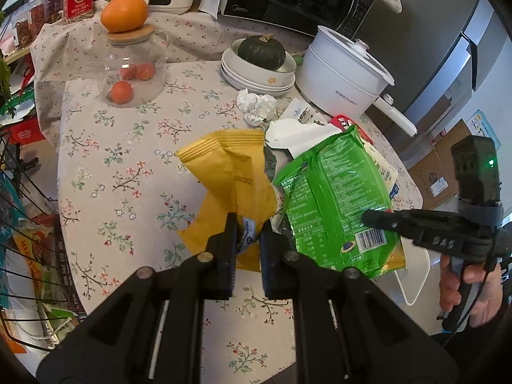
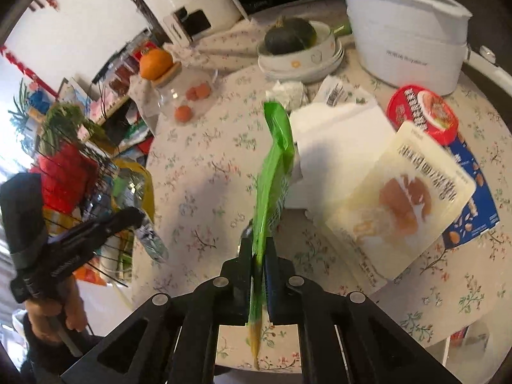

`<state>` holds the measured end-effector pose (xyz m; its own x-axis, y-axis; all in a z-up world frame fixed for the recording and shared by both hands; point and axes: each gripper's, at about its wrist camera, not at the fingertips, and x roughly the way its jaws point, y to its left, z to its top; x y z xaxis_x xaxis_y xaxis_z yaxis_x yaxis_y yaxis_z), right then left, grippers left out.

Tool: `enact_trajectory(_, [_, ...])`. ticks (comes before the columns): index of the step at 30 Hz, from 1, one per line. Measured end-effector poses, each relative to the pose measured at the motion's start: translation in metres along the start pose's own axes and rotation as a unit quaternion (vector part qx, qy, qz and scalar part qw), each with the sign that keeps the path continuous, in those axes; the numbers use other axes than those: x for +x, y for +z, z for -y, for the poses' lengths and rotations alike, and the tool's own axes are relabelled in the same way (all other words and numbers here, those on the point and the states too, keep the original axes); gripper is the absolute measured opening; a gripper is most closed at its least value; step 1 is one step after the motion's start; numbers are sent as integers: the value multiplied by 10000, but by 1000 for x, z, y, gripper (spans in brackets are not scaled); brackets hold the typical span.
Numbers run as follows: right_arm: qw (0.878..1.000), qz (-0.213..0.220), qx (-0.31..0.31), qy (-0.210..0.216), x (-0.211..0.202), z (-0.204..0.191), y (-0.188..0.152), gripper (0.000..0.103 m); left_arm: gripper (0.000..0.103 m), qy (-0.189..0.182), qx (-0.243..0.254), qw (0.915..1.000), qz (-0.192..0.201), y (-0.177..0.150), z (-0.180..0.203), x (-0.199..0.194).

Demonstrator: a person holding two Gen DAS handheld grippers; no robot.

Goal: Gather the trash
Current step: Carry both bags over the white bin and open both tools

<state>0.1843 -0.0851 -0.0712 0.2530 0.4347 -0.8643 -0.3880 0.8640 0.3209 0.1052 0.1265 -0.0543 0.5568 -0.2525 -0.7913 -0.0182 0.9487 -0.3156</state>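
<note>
Left hand-held gripper [image 1: 248, 224], centre frame: pinching yellow wrapper [image 1: 230, 172]. Right hand-held gripper [image 2: 258, 249], centre frame: pinching green bag [image 2: 272, 172]. Crumpled tissue [image 1: 256, 104] on counter [image 1: 128, 166], upper centre.

round table [image 1: 134, 160] with floral cloth holds glass jug [image 1: 134, 67], stacked plates [image 1: 256, 80], white cooker [image 1: 342, 73], crumpled paper [image 1: 256, 104], red lid [image 2: 422, 113], pale packet [image 2: 400, 204].

A crumpled yellow wrapper [image 1: 228, 179] and a green snack bag [image 1: 336, 198] are both lifted above the floral tablecloth [image 1: 128, 166]. Near the stacked bowls [image 1: 256, 73] lies a crumpled white tissue [image 1: 257, 104], possibly paper.
</note>
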Motion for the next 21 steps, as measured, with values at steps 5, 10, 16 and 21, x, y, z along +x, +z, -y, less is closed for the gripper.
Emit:
enact_trajectory(5, [9998,168,-129,3,-6,-9,-2,3,14,-35,14,10000,38,0,2,-1])
enact_trajectory(10, [9990,440,-84,38,-33,-6,-6,2,14,-100,125,9998,155,0,11,-8])
enact_trajectory(16, [9967,809,30,-31,-79,6,-17,2,14,-238,309,9990,236,-4,29,-14])
enact_trajectory(21, [9936,1094,160,-245,-118,25,-33,2,14,-366,529,9977,219,-10,47,-13])
